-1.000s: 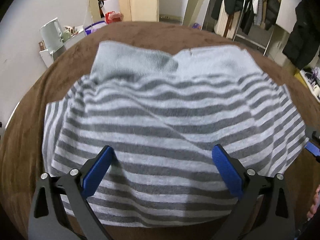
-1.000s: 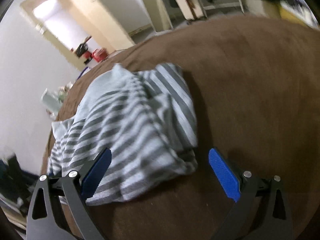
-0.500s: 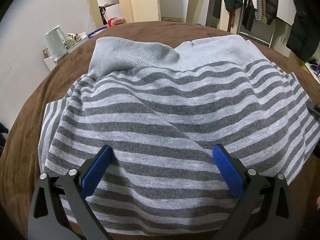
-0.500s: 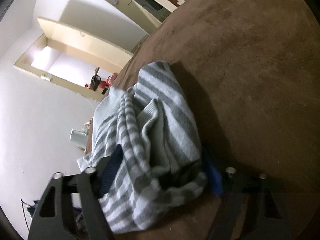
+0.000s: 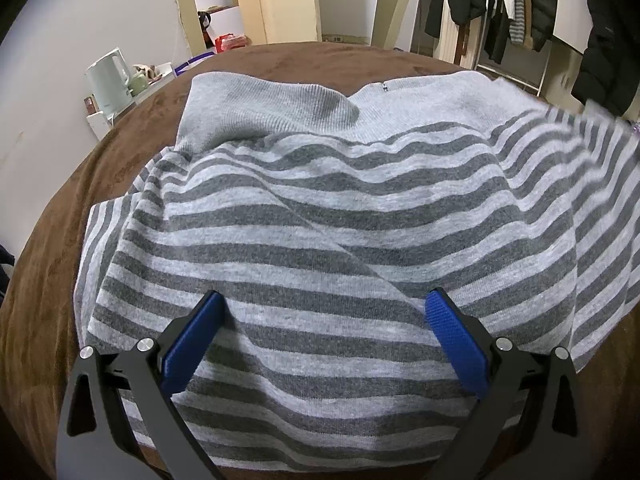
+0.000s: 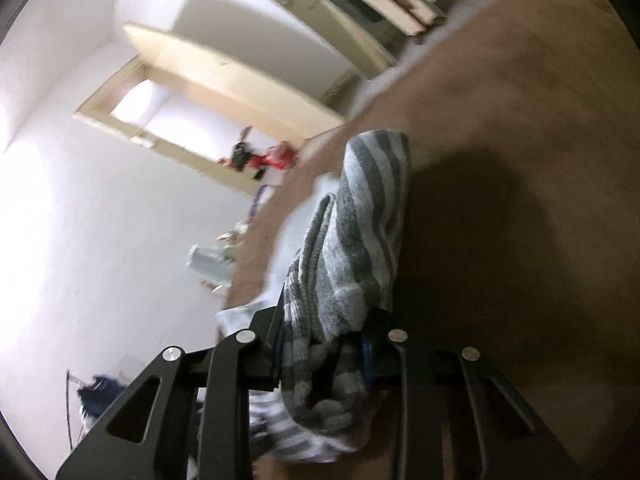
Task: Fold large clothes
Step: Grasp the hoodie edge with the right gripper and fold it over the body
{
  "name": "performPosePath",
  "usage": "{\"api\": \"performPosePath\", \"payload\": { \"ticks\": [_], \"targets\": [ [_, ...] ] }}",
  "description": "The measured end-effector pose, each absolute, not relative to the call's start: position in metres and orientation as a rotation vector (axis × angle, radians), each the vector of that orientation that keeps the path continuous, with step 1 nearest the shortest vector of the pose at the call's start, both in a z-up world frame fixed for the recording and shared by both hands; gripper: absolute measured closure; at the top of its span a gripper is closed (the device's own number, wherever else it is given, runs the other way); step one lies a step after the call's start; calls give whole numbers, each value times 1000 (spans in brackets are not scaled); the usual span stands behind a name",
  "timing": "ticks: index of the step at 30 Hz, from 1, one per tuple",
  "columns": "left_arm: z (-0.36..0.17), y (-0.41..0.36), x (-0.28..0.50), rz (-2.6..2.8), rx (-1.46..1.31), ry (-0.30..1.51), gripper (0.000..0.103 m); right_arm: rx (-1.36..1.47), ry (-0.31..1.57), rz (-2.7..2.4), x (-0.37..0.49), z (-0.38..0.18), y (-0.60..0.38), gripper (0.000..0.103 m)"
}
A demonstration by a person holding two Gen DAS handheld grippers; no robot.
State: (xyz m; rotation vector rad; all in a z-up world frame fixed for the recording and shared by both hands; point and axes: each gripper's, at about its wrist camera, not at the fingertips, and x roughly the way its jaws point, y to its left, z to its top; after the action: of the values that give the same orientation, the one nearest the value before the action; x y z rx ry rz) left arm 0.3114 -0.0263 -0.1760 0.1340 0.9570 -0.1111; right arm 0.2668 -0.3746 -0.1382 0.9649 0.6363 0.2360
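Note:
A grey striped sweater [image 5: 328,216] with a plain light-grey top lies spread on a brown blanket [image 5: 52,248]. My left gripper [image 5: 324,332] is open, its blue pads pressed down on the sweater's near part. My right gripper [image 6: 324,344] is shut on a bunched edge of the sweater [image 6: 360,240] and holds it lifted off the blanket; that raised edge looks blurred at the right of the left wrist view.
A pale kettle [image 5: 108,76] and small items stand on a low shelf at the left. Coats hang on a rack [image 5: 516,4] at the back right. A doorway with red items [image 5: 228,40] is behind the blanket.
My right gripper closed on the sweater's right edge and lifted it, tilting sideways. My left gripper stayed open on the sweater, which shifted slightly nearer.

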Motion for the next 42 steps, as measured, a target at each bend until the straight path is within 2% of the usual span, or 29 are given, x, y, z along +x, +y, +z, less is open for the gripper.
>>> {"api": "performPosePath", "payload": {
  "ticks": [6,14,16,19,24,30,35,37,38,39,40,41,42],
  "targets": [
    [-171,-26,317,-104,127,987,5,843,642,395,273,-84,-322,75],
    [-168,-20,314,-97,106,982,5,736,681,524,281,-48,-263,75],
    [-165,-18,313,-97,103,987,6,715,684,552,284,-41,-248,87],
    [-156,-8,311,-94,74,986,6,643,712,560,303,-28,-220,88],
    [-158,13,310,-114,-6,1013,5,617,795,503,316,-52,-217,89],
    [-156,12,301,-134,-17,988,6,591,979,498,328,-92,-193,89],
    [-152,20,295,-144,-42,1004,6,571,1027,490,325,-110,-187,89],
    [-148,24,291,-146,-38,992,6,572,1023,513,324,-109,-188,82],
    [-146,28,290,-131,-30,984,6,559,1024,535,326,-105,-188,73],
    [-147,30,289,-126,-29,984,6,543,1016,566,325,-99,-186,56],
    [-149,33,291,-122,-34,994,6,531,1006,583,324,-94,-186,46],
    [-151,36,294,-118,-38,1005,6,489,986,596,320,-83,-182,26],
    [-156,39,296,-112,-45,1025,6,443,968,593,314,-74,-180,16]
  ]
}}
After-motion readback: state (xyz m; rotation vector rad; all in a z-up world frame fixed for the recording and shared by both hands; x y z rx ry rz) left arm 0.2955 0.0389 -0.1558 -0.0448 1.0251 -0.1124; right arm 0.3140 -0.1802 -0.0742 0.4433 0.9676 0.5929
